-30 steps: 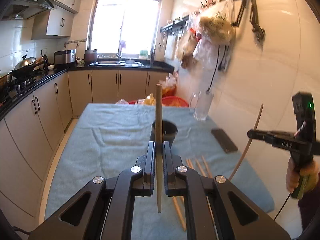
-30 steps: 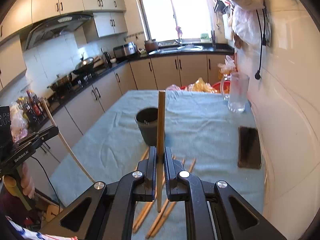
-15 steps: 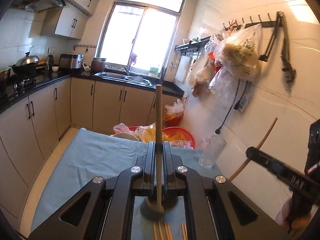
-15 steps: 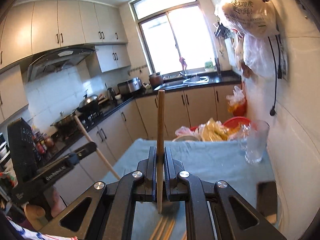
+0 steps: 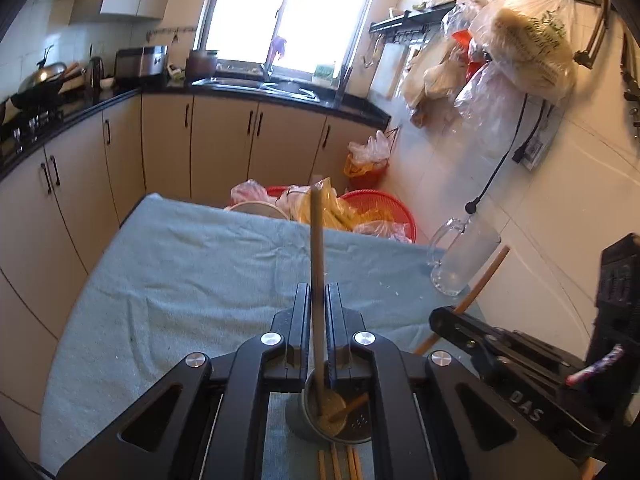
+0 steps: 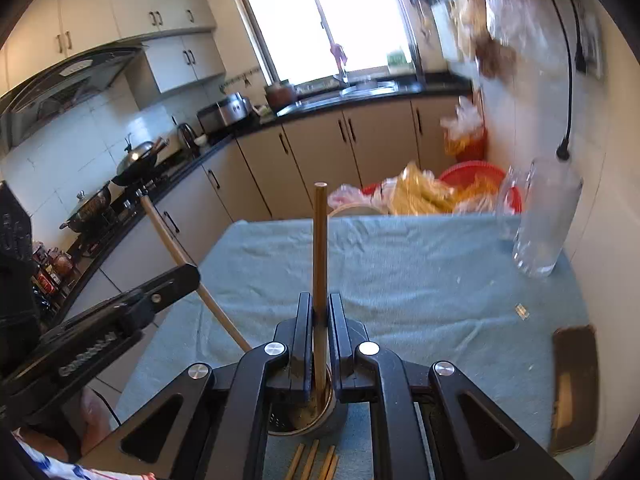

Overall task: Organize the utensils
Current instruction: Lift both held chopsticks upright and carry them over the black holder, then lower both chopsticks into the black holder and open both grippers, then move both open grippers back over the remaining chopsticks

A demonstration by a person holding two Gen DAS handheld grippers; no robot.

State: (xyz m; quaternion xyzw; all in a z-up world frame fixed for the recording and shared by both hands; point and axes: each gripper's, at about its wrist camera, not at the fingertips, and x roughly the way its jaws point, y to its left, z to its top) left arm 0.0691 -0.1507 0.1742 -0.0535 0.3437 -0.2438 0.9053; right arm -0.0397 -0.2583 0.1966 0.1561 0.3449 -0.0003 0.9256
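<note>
Holder (image 5: 340, 416): stands on the table (image 5: 180, 280) near its near edge, under both grippers.
Loose chopsticks (image 6: 316, 462): lie on the table just in front of the holder, toward the near edge.
Glass mug (image 6: 544, 220): stands at the table's far right corner, by the wall.
Flat pad (image 6: 574, 388): lies along the table's right edge, nearer than the mug.
Baskets and bags (image 5: 360, 216): sit beyond the table's far edge.

The only lettering that reads clearly is "DAS" in pale capitals on the side of the right gripper (image 5: 520, 364), while the green print on the hanging plastic bag (image 5: 528, 44) is too blurred to read.
</note>
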